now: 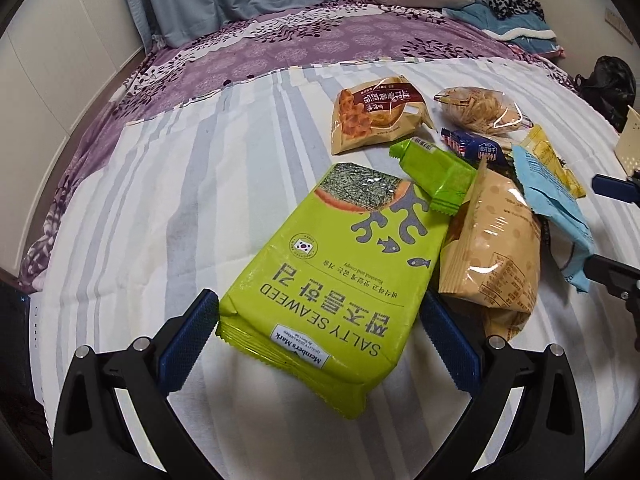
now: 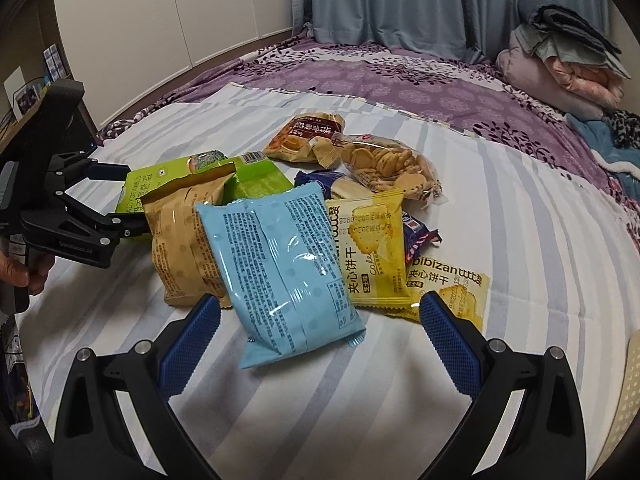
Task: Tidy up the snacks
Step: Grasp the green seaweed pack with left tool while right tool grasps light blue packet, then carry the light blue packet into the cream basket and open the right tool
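Note:
A pile of snack packs lies on a striped sheet [image 1: 160, 200] on the bed. My left gripper [image 1: 320, 316] is open, its blue pads either side of the near end of a green salty seaweed pack [image 1: 336, 272]. My right gripper [image 2: 320, 316] is open around the near end of a light blue pack [image 2: 280, 268]. A tan pack [image 1: 492, 256] lies between the two; it also shows in the right wrist view [image 2: 180, 232]. Yellow biscuit packs [image 2: 372, 248], a clear bag of round crackers [image 2: 388, 164] and a small green pack [image 1: 436, 172] lie further back.
A brown snack pack [image 1: 372, 112] lies at the far side of the pile. The purple floral bedspread [image 1: 280, 48] is beyond the sheet, with folded blankets [image 2: 560, 64] and clothes [image 1: 516, 20] at the far right. The left gripper shows in the right wrist view [image 2: 124, 196].

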A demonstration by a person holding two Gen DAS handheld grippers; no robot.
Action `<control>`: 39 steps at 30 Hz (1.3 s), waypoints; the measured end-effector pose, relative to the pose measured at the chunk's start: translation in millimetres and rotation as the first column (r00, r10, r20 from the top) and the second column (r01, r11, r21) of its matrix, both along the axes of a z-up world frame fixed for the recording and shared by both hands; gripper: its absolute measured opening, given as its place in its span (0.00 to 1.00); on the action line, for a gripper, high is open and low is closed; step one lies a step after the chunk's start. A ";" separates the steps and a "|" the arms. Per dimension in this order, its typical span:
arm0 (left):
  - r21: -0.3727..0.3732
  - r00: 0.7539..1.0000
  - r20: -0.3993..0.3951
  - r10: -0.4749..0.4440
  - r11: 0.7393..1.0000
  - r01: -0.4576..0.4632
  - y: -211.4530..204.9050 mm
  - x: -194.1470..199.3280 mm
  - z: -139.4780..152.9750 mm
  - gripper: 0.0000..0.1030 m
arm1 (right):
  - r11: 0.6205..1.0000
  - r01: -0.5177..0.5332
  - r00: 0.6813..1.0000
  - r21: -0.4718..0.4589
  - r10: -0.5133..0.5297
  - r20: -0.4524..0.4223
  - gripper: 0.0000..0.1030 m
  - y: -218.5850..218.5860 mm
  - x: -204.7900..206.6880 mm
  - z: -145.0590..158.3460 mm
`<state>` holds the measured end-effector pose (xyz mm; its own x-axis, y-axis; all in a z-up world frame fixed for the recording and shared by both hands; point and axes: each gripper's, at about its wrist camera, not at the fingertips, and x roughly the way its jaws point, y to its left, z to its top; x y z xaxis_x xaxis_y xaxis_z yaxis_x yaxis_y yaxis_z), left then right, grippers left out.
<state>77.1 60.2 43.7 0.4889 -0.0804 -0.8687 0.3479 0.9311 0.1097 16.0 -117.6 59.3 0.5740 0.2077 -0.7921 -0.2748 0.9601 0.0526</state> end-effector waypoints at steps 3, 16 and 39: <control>-0.008 1.000 -0.001 -0.019 1.000 0.019 6.8 1.3 3.2 0.98 | 1.000 -0.022 1.000 -0.006 0.022 -0.004 0.95 4.7 5.4 -3.5; 0.036 0.973 -0.030 -0.230 0.972 0.231 -17.0 26.4 -9.2 0.98 | 0.996 -0.084 0.996 -0.002 0.084 -0.036 0.95 16.2 11.8 -15.5; -0.096 1.000 0.012 0.015 0.995 -0.014 15.5 1.1 -5.3 0.79 | 0.998 -0.044 0.998 0.034 0.046 -0.048 0.57 12.0 8.7 -21.5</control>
<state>78.3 75.7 38.5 0.5017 -0.1558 -0.8509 0.3332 0.9426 0.0238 24.8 -105.6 37.8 0.5240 0.2584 -0.8116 -0.3140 0.9444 0.0980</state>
